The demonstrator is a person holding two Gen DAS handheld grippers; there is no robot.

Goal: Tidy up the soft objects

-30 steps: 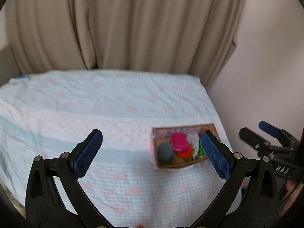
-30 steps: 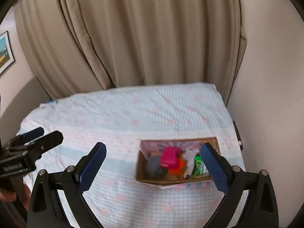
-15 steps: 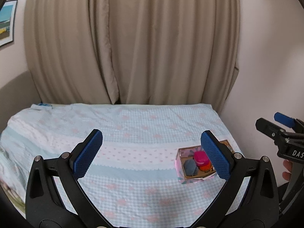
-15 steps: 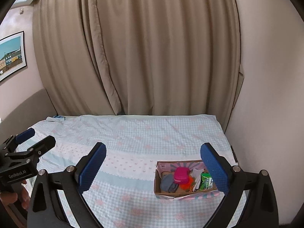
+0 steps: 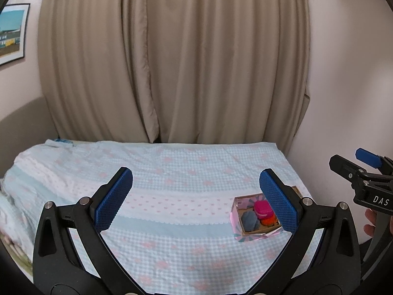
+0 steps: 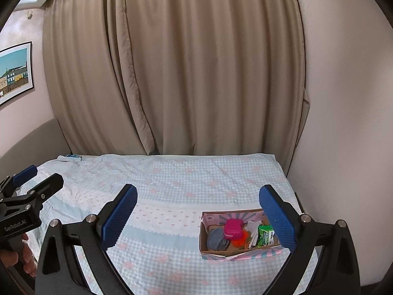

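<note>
Both grippers, left gripper [image 5: 196, 196] and right gripper [image 6: 197, 212], hang over the bed [image 6: 172, 182], jaws released and empty. The box [image 6: 239, 250] of soft things sits at the bed's right edge; packing looks finished, so next probably means backing away.

The bedspread [image 6: 172, 186] is pale blue-and-white check with pink motifs and 1 white band. The box [image 6: 238, 252] is brown inside, pink-and-blue striped outside, holding grey, magenta, orange, white and green items. The curtain [image 6: 196, 73] is plain beige.
</note>
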